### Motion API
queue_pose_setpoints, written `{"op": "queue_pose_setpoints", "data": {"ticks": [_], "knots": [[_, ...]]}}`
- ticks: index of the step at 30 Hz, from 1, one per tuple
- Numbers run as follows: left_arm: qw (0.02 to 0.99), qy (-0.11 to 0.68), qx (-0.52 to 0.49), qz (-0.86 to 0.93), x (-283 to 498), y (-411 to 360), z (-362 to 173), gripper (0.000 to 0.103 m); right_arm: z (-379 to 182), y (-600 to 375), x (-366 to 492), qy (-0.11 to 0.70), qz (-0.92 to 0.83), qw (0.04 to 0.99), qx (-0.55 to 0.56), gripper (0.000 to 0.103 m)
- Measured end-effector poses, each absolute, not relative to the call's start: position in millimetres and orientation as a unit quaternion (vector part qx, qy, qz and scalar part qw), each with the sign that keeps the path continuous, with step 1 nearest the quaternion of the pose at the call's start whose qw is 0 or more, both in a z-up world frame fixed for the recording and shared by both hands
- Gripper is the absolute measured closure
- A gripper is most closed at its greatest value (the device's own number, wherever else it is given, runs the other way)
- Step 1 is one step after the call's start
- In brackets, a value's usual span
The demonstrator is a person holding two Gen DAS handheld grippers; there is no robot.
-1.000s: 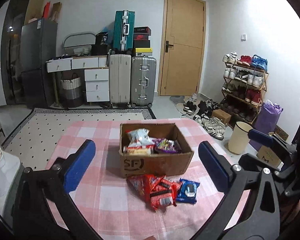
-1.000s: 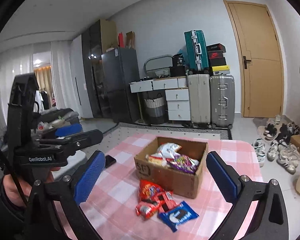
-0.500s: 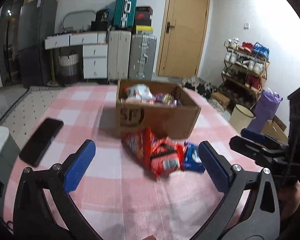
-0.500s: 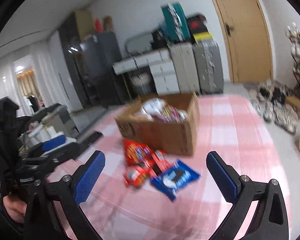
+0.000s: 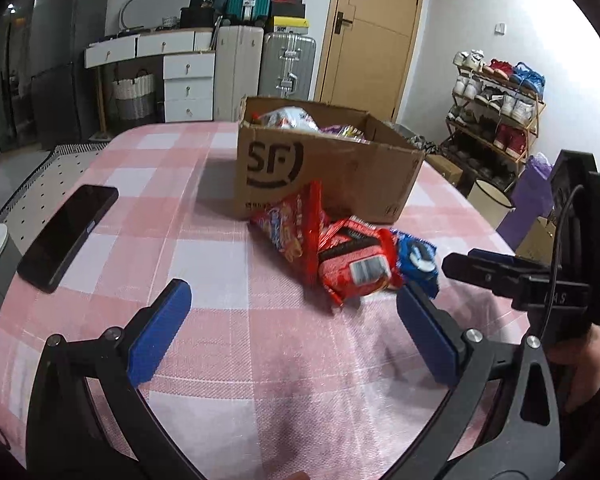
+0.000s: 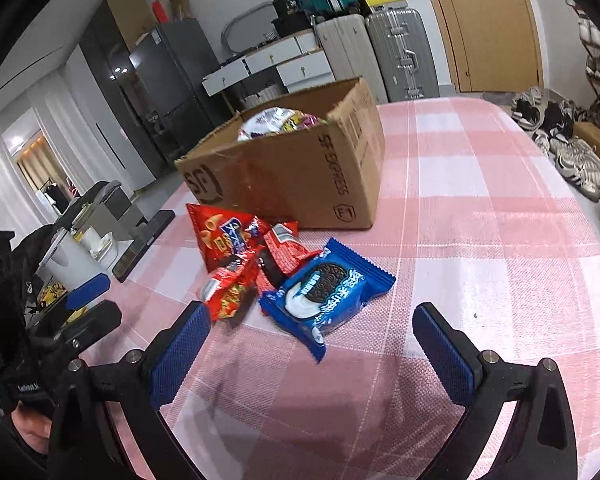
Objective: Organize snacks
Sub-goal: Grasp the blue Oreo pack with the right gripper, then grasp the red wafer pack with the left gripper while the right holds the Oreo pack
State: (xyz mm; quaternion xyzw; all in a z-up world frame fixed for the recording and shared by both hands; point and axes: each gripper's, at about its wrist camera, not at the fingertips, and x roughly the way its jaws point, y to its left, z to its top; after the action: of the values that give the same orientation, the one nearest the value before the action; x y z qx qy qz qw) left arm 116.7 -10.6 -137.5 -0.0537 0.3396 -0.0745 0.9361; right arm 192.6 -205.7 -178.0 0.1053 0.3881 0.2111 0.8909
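Closing in: right gripper with jaws spread wide and empty, blue cookie pack just ahead between them on the counter.
Left gripper: jaws also apart, holding nothing; red snack packs ahead.
Risk: packs overlap, so the jaws may pinch two or slip on glossy film.
Around: cardboard box beyond the packs; phone far left, clear.

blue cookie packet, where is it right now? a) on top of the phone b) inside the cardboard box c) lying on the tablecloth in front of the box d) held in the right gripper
c: the blue cookie packet lies flat on the checked tablecloth, in front of the cardboard box and beside the red snack bags, with the right gripper open and short of it.
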Motion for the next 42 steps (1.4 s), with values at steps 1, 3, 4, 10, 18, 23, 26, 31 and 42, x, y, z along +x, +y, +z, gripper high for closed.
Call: {"op": "queue_pose_setpoints", "data": {"ticks": [1,3,4,10,18,23,26,31,42], "knots": [[0.934,0.344,-0.056,-0.073,120,-10,-143,0.000,-180,-205,195,0.391,0.210,0.890,0.105,0.000],[0.933,0.348,-0.058,-0.072,120,-8,-144,0.000,-184,-203,202,0.402,0.201,0.888,0.096,0.000],[0.932,0.350,-0.059,-0.071,122,-7,-146,0.000,-185,-202,204,0.407,0.195,0.888,0.091,0.000],[0.928,0.362,-0.062,-0.067,130,-4,-158,0.000,-192,-195,216,0.422,0.194,0.883,0.072,0.001],[0.926,0.365,-0.070,-0.065,136,0,-165,0.000,-199,-186,233,0.434,0.192,0.878,0.055,0.015],[0.925,0.366,-0.080,-0.064,139,5,-169,0.000,-199,-182,235,0.434,0.187,0.880,0.047,0.018],[0.924,0.366,-0.085,-0.066,140,7,-170,0.000,-199,-179,236,0.437,0.182,0.880,0.040,0.020],[0.924,0.366,-0.087,-0.065,139,8,-170,0.000,-199,-176,236,0.438,0.185,0.879,0.033,0.033],[0.925,0.364,-0.091,-0.065,128,8,-163,0.000,-198,-180,225,0.432,0.202,0.879,0.027,0.058]]}}
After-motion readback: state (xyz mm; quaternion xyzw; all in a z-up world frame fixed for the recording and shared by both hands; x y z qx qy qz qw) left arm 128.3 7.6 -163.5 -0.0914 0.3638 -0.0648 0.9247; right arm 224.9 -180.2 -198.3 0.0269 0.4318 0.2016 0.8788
